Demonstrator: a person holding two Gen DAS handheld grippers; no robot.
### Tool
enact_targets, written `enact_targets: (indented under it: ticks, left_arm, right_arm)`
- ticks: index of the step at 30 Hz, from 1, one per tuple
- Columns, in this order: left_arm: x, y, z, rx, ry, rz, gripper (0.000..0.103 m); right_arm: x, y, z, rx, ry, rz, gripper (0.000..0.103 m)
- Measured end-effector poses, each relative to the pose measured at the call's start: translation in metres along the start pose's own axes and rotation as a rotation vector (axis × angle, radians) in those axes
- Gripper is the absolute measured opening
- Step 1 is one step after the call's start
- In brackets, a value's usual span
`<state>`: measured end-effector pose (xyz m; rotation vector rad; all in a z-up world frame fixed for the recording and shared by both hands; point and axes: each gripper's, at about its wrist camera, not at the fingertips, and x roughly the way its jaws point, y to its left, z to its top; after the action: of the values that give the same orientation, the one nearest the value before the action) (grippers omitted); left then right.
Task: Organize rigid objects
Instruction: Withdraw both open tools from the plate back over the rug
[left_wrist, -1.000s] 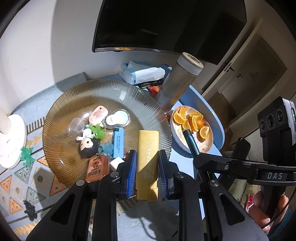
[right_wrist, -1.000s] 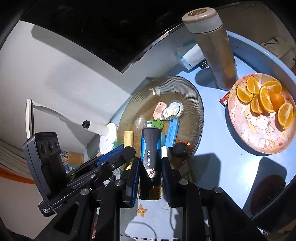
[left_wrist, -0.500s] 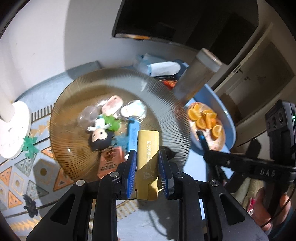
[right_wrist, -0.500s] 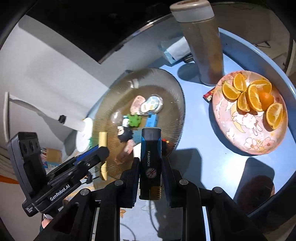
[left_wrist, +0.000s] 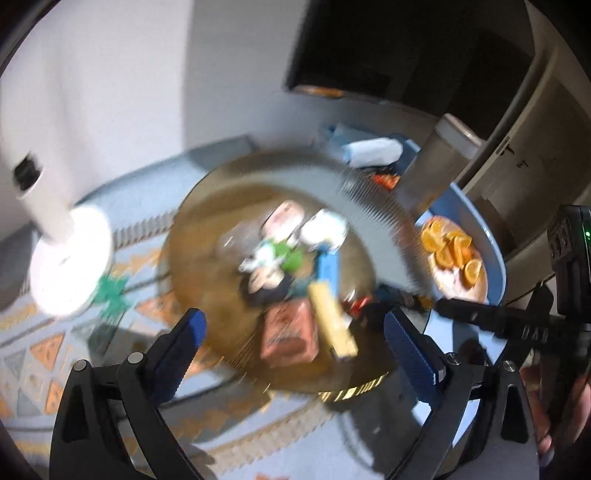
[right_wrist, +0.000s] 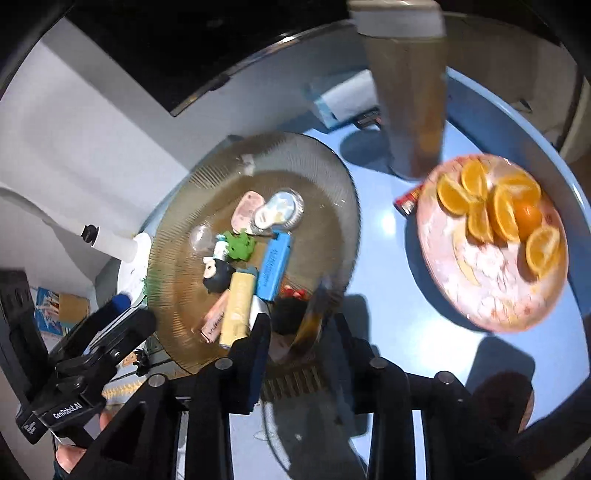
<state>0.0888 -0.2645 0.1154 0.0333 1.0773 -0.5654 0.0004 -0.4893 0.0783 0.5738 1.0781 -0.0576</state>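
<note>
Motion blur is smearing the whole left wrist view, so the small things heaped on the ribbed glass plate (left_wrist: 229, 206) are reading only as coloured patches. In the right wrist view a dark streak (right_wrist: 314, 314) is blurring between the right tool's (right_wrist: 301, 332) fingers, too smeared to identify. At twelve o'clock the tall bottle (right_wrist: 406, 110) is being cut off by the top edge. The tabletop (right_wrist: 388, 229) is running out of view at four o'clock.

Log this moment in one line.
left hand-held gripper: just opened, empty | yellow bar: on glass plate | right hand-held gripper: just opening, black tube loose between jaws
</note>
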Motion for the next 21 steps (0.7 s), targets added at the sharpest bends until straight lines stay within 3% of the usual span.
enact_targets:
  ticks: [7, 12, 15, 21]
  left_arm:
    - [-0.030, 0.051, -0.044, -0.101, 0.036, 0.010, 0.097]
    - [-0.051, 0.092, -0.057, -0.188, 0.020, 0.018, 0.097]
    - [-0.065, 0.113, -0.061, -0.209, -0.002, 0.041, 0.097]
    - [-0.093, 0.153, -0.071, -0.227, -0.029, 0.084, 0.097]
  right_arm:
    - [0.005, 0.014, -0.030, 0.050, 0.038, 0.036, 0.035]
    - [0.017, 0.063, -0.046, -0.018, 0.074, 0.084, 0.039]
    - [0.023, 0.095, -0.058, -0.075, 0.082, 0.108, 0.047]
    - [0.037, 0.146, -0.078, -0.153, 0.096, 0.149, 0.049]
